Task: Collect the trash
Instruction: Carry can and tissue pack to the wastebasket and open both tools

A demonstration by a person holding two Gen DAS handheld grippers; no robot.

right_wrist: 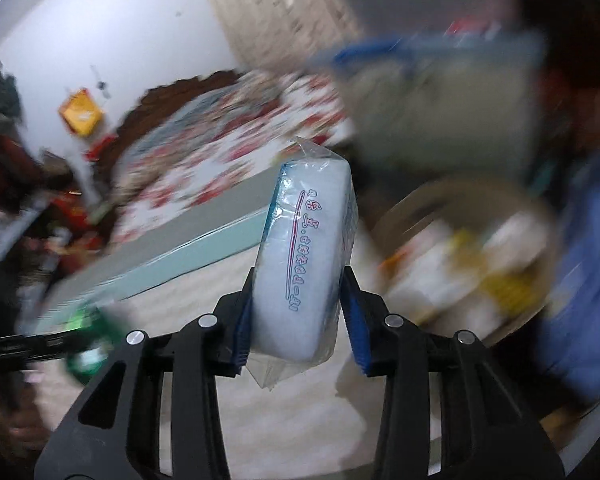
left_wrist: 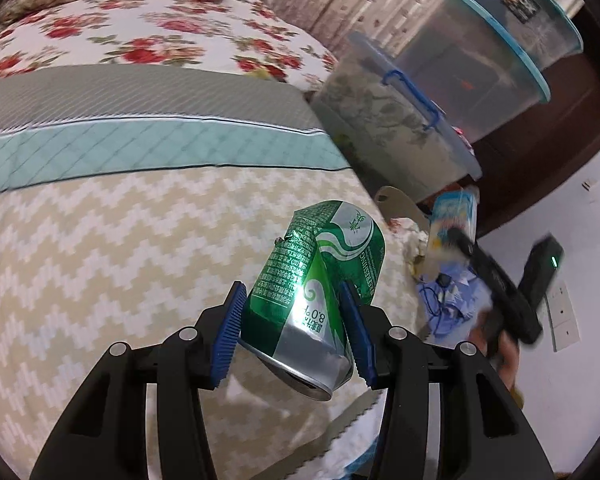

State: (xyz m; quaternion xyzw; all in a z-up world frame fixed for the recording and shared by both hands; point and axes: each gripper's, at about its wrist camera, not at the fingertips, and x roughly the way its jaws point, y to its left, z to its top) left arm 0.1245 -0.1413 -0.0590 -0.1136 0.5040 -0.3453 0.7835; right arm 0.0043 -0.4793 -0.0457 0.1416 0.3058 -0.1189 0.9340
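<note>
Two pieces of trash sat in my jaws. The crushed green can (left_wrist: 316, 280) was clamped in my left gripper (left_wrist: 296, 336), poking out past the pads above the zigzag bedspread (left_wrist: 100, 260). My right gripper (right_wrist: 300, 320) pinched the tissue pack (right_wrist: 308, 256), with the bin (right_wrist: 460, 256) blurred beyond its right jaw.

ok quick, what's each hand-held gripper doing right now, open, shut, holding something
Left hand-held gripper: shut on the crushed green aluminium can.
Right hand-held gripper: shut on the white plastic-wrapped tissue pack.
</note>
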